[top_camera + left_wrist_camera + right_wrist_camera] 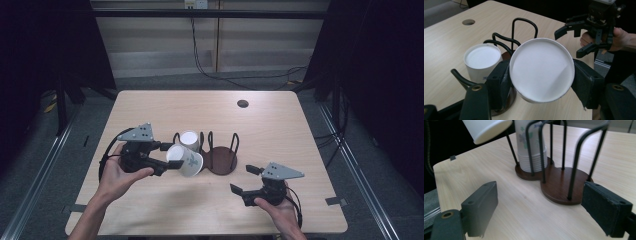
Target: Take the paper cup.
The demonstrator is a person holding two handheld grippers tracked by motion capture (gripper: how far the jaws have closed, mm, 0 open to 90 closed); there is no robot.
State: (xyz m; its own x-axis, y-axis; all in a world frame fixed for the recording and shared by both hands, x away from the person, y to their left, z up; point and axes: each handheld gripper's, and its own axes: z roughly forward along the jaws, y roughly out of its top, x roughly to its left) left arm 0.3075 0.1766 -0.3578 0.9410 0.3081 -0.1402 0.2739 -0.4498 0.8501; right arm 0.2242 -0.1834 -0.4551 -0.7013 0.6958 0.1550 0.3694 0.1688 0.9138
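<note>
A white paper cup (186, 161) (541, 70) lies tilted on its side just left of the holder, and my left gripper (167, 157) (542, 83) is shut on it, one pad on each side of its body. Its flat bottom faces the left gripper view. A stack of white cups (189, 140) (482, 60) (531, 150) stands in the left bay of a black wire holder on a dark wooden base (222, 160) (559, 185). The right bay holds nothing. My right gripper (243, 180) (569, 43) (539, 207) stands open near the front right, pointing at the holder. The held cup (486, 128) hangs at the top left of the right gripper view.
The light wooden table (280, 125) has a round cable hole (243, 103) (468, 22) at the back. Bare tabletop lies behind and to the right of the holder. Black cables (240, 80) run across the floor beyond the far edge.
</note>
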